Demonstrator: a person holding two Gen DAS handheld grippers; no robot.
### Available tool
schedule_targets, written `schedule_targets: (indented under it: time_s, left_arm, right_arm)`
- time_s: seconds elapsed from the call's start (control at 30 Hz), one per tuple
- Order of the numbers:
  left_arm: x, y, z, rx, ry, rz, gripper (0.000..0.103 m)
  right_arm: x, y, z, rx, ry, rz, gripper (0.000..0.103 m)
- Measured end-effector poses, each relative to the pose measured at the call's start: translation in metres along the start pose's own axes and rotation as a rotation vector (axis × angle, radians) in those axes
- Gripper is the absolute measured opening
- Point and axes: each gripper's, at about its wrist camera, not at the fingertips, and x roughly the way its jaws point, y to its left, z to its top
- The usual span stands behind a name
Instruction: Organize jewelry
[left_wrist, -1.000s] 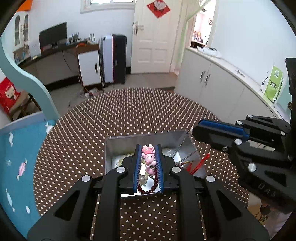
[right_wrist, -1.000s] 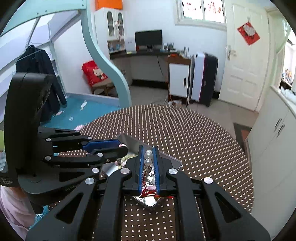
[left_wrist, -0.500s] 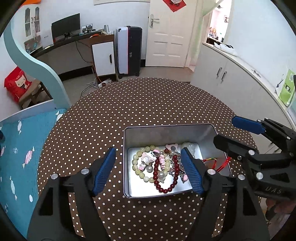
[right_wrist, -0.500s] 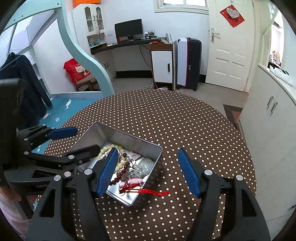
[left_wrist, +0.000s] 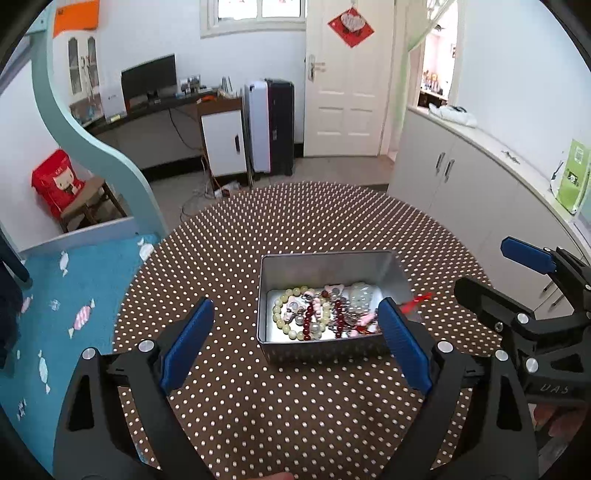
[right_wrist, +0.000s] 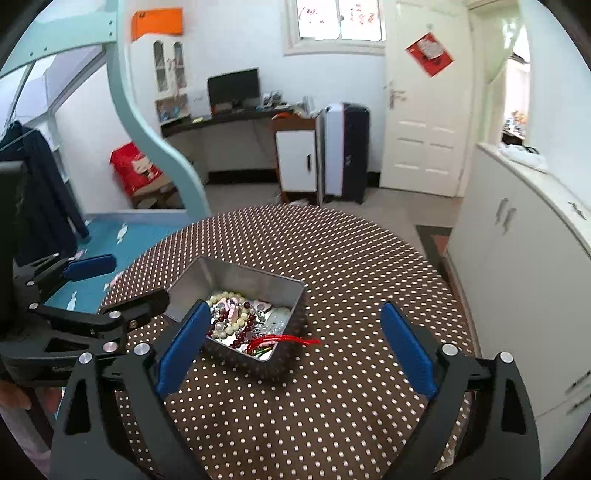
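A silver metal tin (left_wrist: 325, 255) sits open on the brown dotted table. Inside lie a cream bead bracelet (left_wrist: 282, 323), a dark red bead bracelet (left_wrist: 307, 325) and other tangled pieces. A red cord tassel (left_wrist: 418, 299) hangs over its right rim. My left gripper (left_wrist: 294, 305) hovers back from the tin's near wall, its jaws opening wide and its pads touching nothing. My right gripper (right_wrist: 295, 307) is also opening and empty, set back from the tin (right_wrist: 243, 275) and the red cord (right_wrist: 286, 339). Each gripper also shows in the other's view: the right gripper (left_wrist: 496, 271) and the left gripper (right_wrist: 122, 282).
The round table (left_wrist: 295, 214) carries a brown cloth with white dots, and its far edge curves just beyond the tin. White cabinets (right_wrist: 517, 236) stand to the right. A teal bed frame (left_wrist: 92, 147) and blue carpet (left_wrist: 74, 288) lie to the left.
Both grippers were shut on jewelry over the tin. They have let go, opened wide and drawn back and up. The jewelry now lies in the tin.
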Motion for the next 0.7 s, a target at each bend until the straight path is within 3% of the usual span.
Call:
schedule_targets:
  time_s: [0.27,0.43,0.57,0.7]
  left_arm:
    - [-0.06,-0.017,0.001,0.003,-0.122,0.003,0.095]
    - [-0.087,-0.025,-0.004,0.004,-0.166,0.019,0.098]
    - [-0.105,-0.029,-0.011,-0.006,-0.214,0.086,0.098]
    - [-0.116,-0.029,-0.018,-0.013,-0.235,0.072,0.098]
  right_arm:
    - [-0.053,-0.003,-0.001,0.022,-0.106,-0.067,0.096]
    - [-0.079,-0.006,-0.005,0.057,-0.169,-0.049,0.096]
    - [-0.092,-0.009,-0.009,0.077,-0.209,-0.052,0.096]
    - [-0.101,-0.01,-0.014,0.09,-0.236,-0.062,0.096]
